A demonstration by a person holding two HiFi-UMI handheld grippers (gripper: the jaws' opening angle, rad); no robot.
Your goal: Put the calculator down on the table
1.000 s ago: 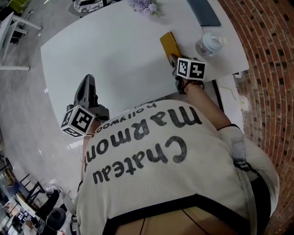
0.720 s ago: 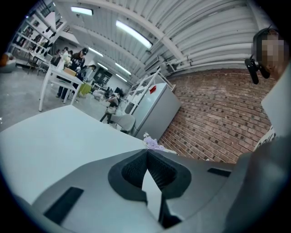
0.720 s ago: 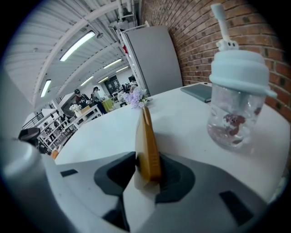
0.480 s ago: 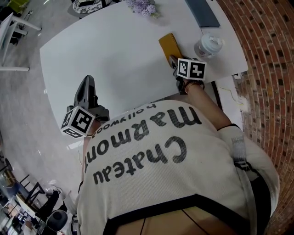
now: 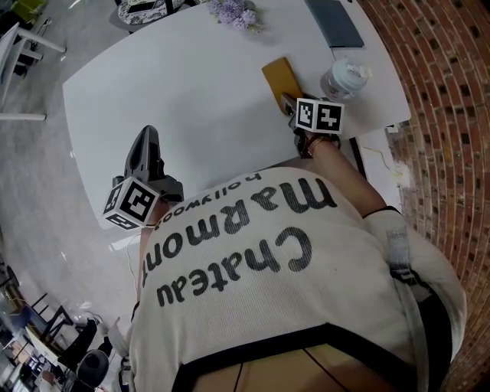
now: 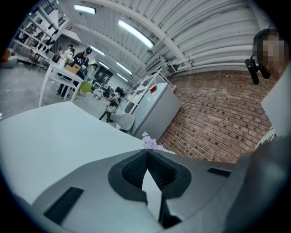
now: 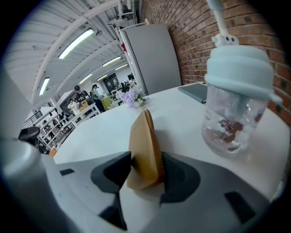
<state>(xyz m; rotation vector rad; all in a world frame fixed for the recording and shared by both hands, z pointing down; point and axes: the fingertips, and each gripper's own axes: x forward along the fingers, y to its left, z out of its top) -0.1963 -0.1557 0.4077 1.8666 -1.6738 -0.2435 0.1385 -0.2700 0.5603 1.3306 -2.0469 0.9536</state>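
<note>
The calculator [image 5: 278, 80], a flat tan-orange slab, rests on the white table [image 5: 176, 84] at its far right. In the right gripper view the calculator [image 7: 145, 150] stands tilted on its long edge between the jaws. My right gripper [image 5: 288, 98] sits at its near end with its jaws opening. The slab leans loosely between the pads [image 7: 175, 175]. My left gripper [image 5: 145, 136] hovers over the table's near left edge, shut and empty. Its pads [image 6: 157, 170] meet at the tips.
A clear lidded cup [image 5: 346, 76] with a straw stands just right of the calculator, close to the right gripper. A grey tablet [image 5: 337, 21] and purple flowers [image 5: 237, 11] lie at the far edge. A brick wall [image 5: 452, 115] runs along the right.
</note>
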